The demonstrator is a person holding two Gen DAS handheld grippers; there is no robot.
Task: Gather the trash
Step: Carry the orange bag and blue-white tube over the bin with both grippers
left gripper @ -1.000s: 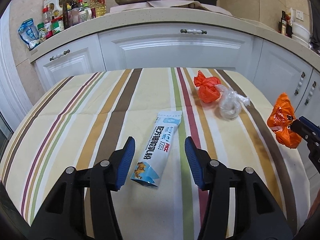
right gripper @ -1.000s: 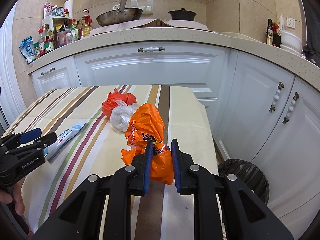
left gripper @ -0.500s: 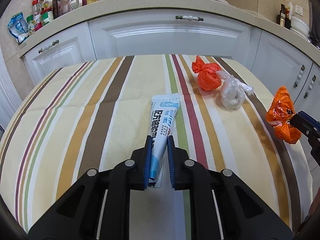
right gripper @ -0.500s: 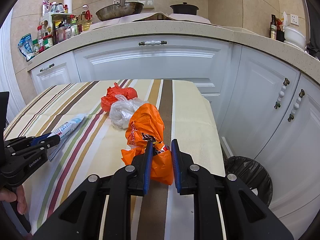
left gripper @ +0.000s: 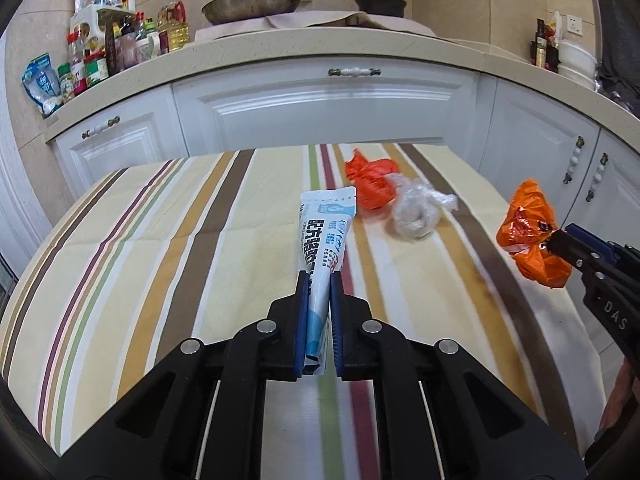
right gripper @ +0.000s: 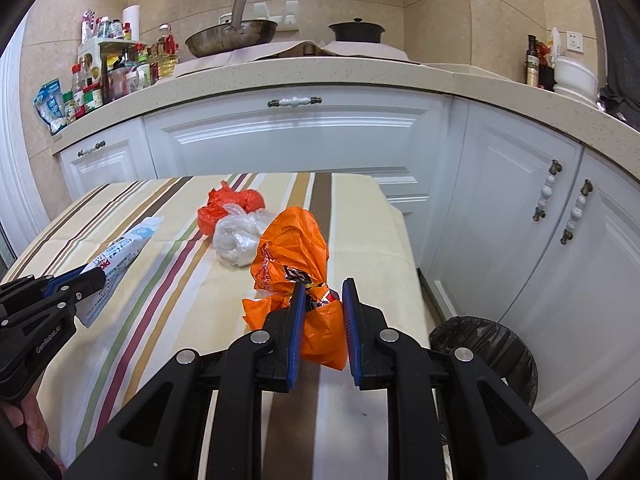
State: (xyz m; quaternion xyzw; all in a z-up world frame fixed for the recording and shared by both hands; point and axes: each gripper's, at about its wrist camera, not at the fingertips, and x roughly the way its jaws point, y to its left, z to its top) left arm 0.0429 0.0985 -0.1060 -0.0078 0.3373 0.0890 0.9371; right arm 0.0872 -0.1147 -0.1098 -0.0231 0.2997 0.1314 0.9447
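Gripping the white packet [left gripper: 326, 236] in my left tool [left gripper: 319, 284], I clench my right tool [right gripper: 320, 300] on the orange bag [right gripper: 294, 248], both above the striped surface [left gripper: 160, 240]; the black-lined bin [right gripper: 486, 354] sits beside it, contents unseen.

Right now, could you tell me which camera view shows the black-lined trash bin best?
The right wrist view: the trash bin stands on the floor beside the table's right edge, its rim and liner partly visible behind the right gripper. The left wrist view does not show it at all.
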